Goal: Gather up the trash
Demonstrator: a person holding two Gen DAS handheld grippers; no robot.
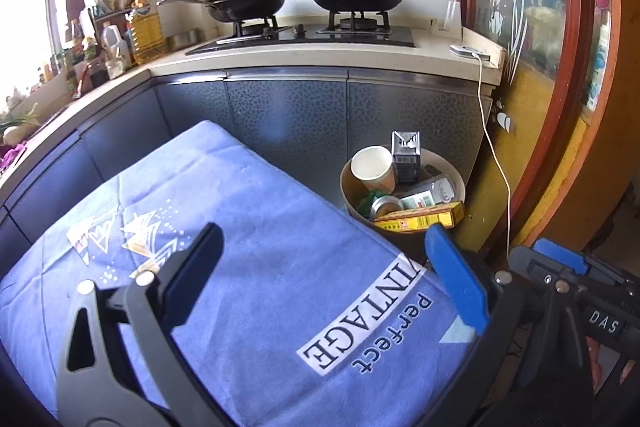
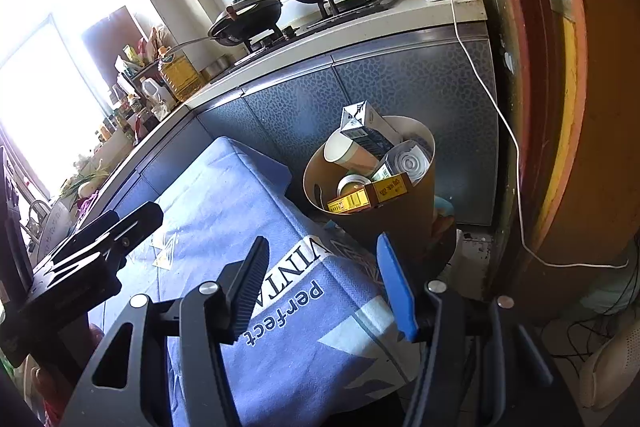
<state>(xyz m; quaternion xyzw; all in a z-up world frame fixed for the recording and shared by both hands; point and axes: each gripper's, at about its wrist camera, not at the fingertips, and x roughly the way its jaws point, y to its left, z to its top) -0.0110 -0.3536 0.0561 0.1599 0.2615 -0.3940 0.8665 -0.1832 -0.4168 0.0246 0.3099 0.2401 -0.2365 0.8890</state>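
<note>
Blue cloth covers the surface — bare of trash, printed "perfect VINTAGE".
Left tongs above it, spread wide, nothing between the fingers.
Right tongs over the cloth's near corner, partly parted, released, gripping nothing.
Right of the cloth, on the floor against the grey cabinets — brown bin.
In it: paper cup, dark carton standing upright, tin can, yellow box lying across the top.
</note>
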